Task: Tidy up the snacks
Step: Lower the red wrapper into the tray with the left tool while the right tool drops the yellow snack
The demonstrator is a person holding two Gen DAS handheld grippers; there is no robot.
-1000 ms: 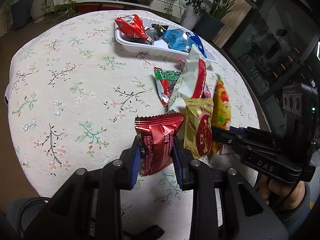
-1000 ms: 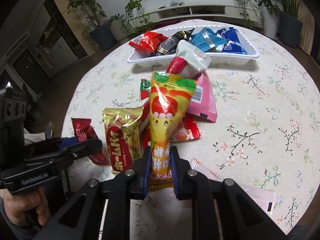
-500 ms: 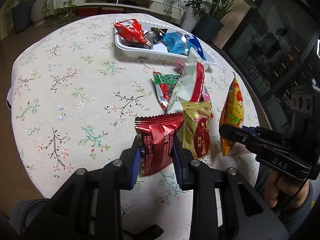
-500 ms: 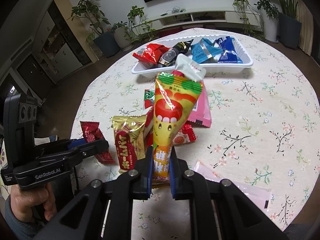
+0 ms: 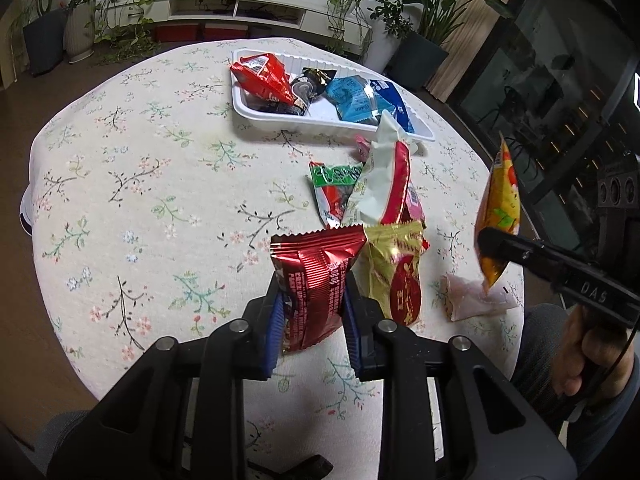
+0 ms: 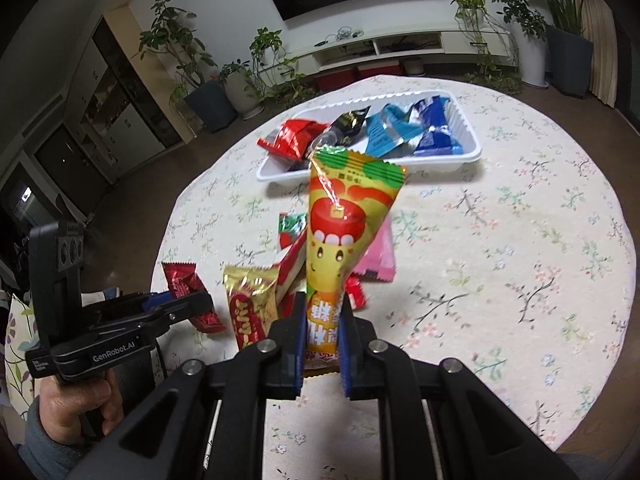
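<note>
White tray [image 6: 472, 156] w/ snacks behind, loose packets [image 5: 392, 272] between

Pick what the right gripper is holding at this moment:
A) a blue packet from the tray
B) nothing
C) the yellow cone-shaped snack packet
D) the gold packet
C: the right gripper is shut on the narrow end of the yellow cone-shaped snack packet, lifted above the table.

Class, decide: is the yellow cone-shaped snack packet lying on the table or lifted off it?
Lifted: the right tongs pinch the yellow cone packet by its narrow end, clear of the tablecloth.
</note>
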